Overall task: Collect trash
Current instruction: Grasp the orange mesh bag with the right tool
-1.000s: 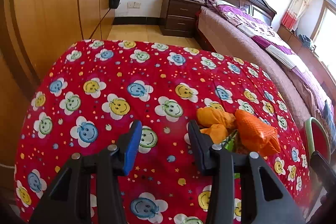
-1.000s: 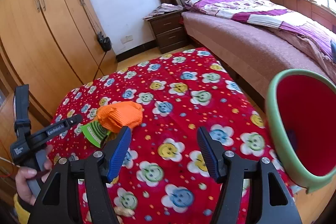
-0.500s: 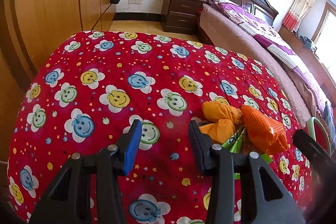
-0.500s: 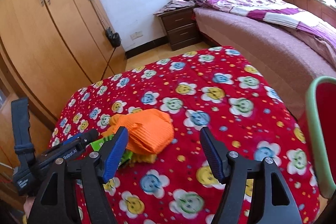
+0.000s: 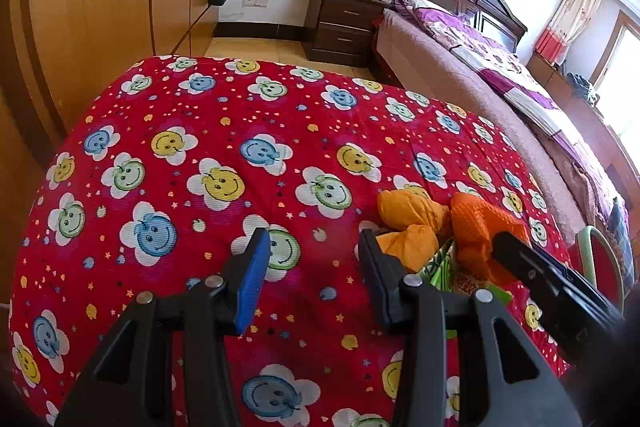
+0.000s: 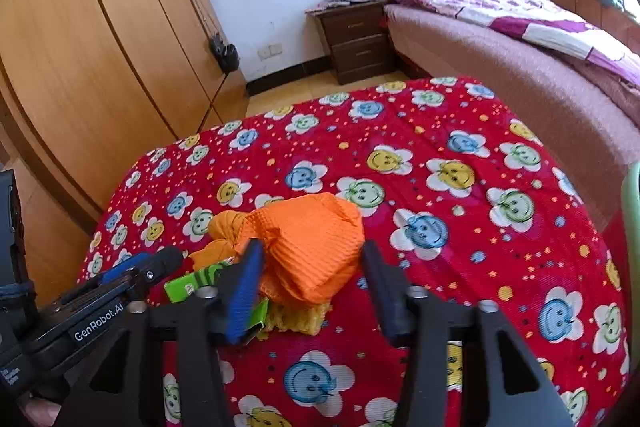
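Note:
A small trash pile lies on the red smiley-flower tablecloth [image 5: 224, 131]: an orange mesh wad [image 6: 312, 247] [image 5: 480, 227], a yellow-orange crumpled wad [image 5: 408, 223] [image 6: 228, 227] and a green wrapper [image 6: 192, 281] [image 5: 440, 267]. My right gripper [image 6: 312, 267] straddles the orange mesh wad. Its jaws are closing, and the pads meet the wad's two sides. In the left wrist view the right gripper [image 5: 516, 251] pokes in from the right onto the pile. My left gripper [image 5: 312, 259] [image 6: 148, 263] hangs open just left of the pile with only cloth between its fingers.
A red bin with a green rim [image 5: 600, 259] [image 6: 632, 219] stands off the table's right edge. Beyond the table are a wooden wardrobe [image 6: 100, 47], a dark nightstand [image 6: 356, 35] and a bed [image 6: 520, 39]. A person's hand holds the left gripper at the lower left.
My right gripper has swung left and down from near the bin to the pile, and its jaws have narrowed around the orange mesh wad. The left gripper has stayed put.

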